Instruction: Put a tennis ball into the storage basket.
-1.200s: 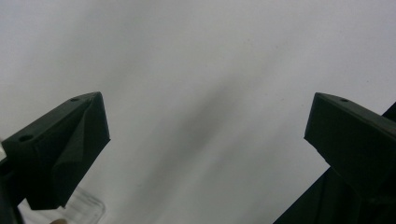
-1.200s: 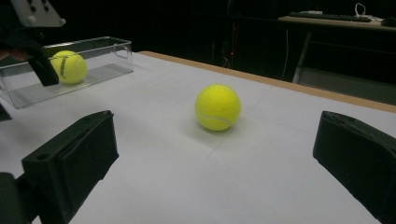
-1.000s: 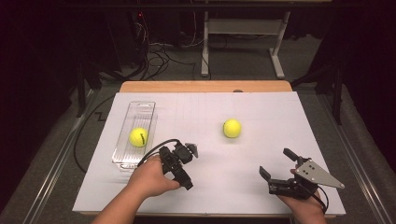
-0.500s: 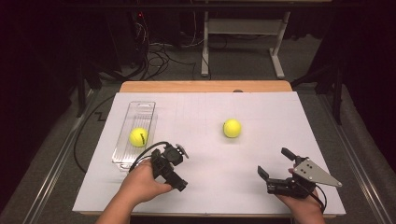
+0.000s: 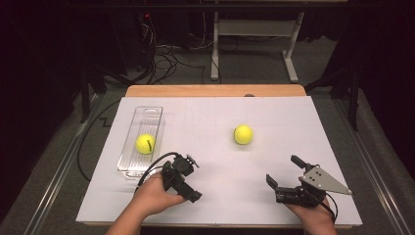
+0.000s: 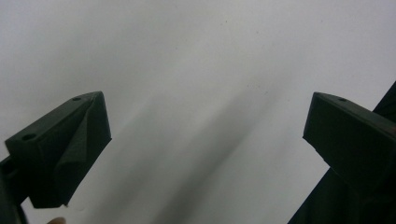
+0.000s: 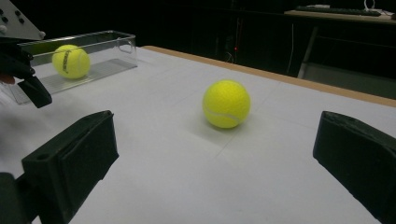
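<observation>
From above, the loose ball [image 5: 243, 134] lies on the white desk [image 5: 210, 117] nearer the right gripper [image 5: 286, 172] than the left gripper [image 5: 188, 180], and the right gripper view centres it ahead between open, empty fingers [image 7: 74, 158], while the left gripper view shows fingers [image 6: 65, 144] spread over bare desk.

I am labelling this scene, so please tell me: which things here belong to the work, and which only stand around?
Part of the work:
- loose tennis ball on the white sheet
- clear tray
- tennis ball in the tray
- left gripper
- right gripper

Only around:
- cables on the floor
- metal stand behind the table
</observation>
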`<state>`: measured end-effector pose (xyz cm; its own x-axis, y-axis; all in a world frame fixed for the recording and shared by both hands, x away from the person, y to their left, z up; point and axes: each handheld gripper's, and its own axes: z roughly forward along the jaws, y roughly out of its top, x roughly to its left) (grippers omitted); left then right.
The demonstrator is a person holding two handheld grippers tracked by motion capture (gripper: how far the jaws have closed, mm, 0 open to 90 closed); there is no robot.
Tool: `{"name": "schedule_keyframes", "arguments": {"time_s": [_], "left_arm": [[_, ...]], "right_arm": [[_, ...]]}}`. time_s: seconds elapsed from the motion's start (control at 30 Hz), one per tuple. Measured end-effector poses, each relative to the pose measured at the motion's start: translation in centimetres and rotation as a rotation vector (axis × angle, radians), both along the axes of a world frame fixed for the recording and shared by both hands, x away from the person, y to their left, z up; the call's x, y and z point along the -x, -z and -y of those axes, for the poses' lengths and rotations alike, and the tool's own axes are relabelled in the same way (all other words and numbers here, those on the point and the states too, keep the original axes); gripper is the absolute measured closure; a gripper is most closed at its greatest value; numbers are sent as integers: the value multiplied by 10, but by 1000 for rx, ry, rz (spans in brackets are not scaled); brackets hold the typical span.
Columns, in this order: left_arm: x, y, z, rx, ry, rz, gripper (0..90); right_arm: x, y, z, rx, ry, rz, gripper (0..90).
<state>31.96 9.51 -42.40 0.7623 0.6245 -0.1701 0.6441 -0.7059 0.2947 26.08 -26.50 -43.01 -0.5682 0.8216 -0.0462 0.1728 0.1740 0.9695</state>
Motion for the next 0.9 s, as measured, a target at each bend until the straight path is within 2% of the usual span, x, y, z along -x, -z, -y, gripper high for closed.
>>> {"name": "schedule_keyframes", "arguments": {"time_s": [0.17,0.4,0.57,0.9], "left_arm": [[1,-1,-2,17,-2,1,17],[1,1,-3,11,-7,2,17],[2,0,-3,9,-7,8,19],[0,1,-3,20,-8,4,21]], "right_arm": [[-2,1,0,-4,16,-5,2],[-10,3,-10,4,5,-22,2],[-18,3,-19,-5,-3,-36,2],[-40,-4,-31,18,27,-60,2]]}}
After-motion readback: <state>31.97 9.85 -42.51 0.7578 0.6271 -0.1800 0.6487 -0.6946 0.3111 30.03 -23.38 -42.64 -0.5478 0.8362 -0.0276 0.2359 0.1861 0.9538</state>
